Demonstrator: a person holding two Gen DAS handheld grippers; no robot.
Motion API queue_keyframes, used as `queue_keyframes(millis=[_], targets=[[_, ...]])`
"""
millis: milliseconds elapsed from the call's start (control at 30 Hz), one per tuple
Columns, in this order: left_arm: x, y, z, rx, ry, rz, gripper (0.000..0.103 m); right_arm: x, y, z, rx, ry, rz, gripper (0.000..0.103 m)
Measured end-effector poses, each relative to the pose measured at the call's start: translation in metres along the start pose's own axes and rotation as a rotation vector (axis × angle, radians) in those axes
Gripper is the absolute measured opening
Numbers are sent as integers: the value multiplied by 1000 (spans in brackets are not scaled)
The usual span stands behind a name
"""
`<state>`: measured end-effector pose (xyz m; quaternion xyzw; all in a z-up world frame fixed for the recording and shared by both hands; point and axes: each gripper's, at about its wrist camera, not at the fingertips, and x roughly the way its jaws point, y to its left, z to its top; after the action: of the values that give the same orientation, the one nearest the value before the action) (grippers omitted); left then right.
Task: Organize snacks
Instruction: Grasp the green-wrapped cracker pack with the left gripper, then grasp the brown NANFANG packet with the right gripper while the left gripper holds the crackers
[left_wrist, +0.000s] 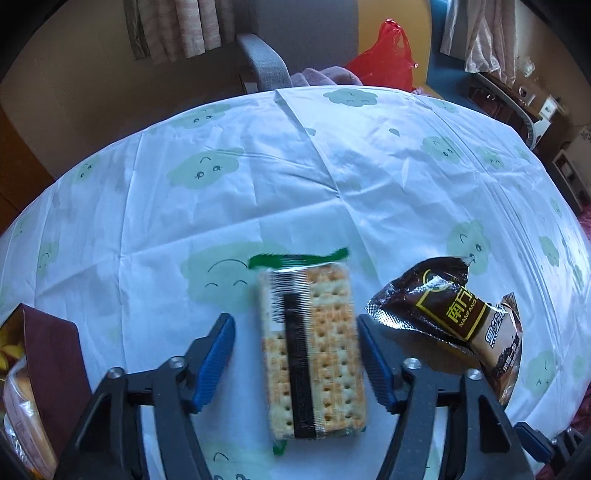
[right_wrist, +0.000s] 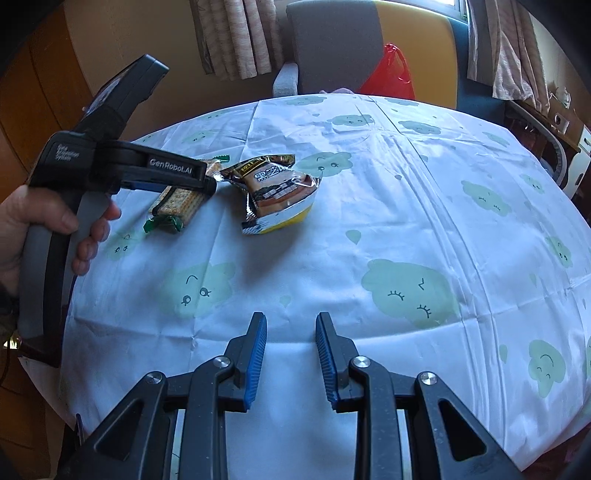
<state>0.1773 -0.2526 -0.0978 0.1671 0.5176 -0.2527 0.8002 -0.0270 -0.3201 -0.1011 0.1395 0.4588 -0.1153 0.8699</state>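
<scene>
Two snack packs lie on your bench (left_wrist: 332, 155). The cracker pack (left_wrist: 314, 350) sits between your left tool's (left_wrist: 295, 332) spread pads, untouched; the brown pack (left_wrist: 454, 314) lies just right. Your right tool (right_wrist: 290, 328) stands slightly apart, empty.

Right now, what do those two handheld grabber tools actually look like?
Both are matte black plastic tools. Each gripper, left and right, has two angular jaws lined with ribbed blue pads, hinged on silver pins. Seen from the right wrist, the left one has a grey pistol-style handle and white lettering reading GenRobot.AI.
</scene>
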Motion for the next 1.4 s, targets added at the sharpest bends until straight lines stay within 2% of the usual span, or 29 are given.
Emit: queue_keyframes(millis=[33, 100, 200, 367, 433, 567, 767, 833, 900, 1067, 1133, 1267, 1400], targets=[[-2, -1, -1, 4, -5, -5, 48, 0, 0, 0, -1, -1, 1, 28], [-8, -1, -10, -6, -1, -4, 47, 1, -1, 0, 1, -5, 4, 28], [-22, -1, -35, -63, -9, -37, 47, 1, -1, 0, -1, -9, 11, 28], [-44, -20, -95, -56, -25, -12, 47, 0, -4, -1, -6, -10, 22, 28], [-54, -27, -117, -36, -60, 17, 48, -1, -6, -1, -12, -6, 25, 28], [-66, -29, -145, -15, -123, 17, 48, -4, -10, 0, -14, 10, 48, 28], [-64, -25, -145, -13, -156, -9, 48, -22, -10, 29, -80, -44, 104, 28], [-62, -25, -145, -12, -170, -7, 48, -24, -6, 43, -120, -54, 110, 36], [-62, -26, -147, -10, -183, -7, 48, -20, -3, 57, -160, -49, 123, 39], [-62, -24, -148, -22, -191, -21, 48, -1, 13, 87, -272, 3, 155, 48], [-62, -24, -148, -25, -193, -23, 48, 6, 20, 98, -320, 19, 149, 55], [-61, -23, -148, -33, -194, -29, 48, 30, 30, 117, -399, 71, 121, 56], [-61, -22, -149, -38, -196, -32, 48, 62, 36, 131, -450, 160, 117, 56]])
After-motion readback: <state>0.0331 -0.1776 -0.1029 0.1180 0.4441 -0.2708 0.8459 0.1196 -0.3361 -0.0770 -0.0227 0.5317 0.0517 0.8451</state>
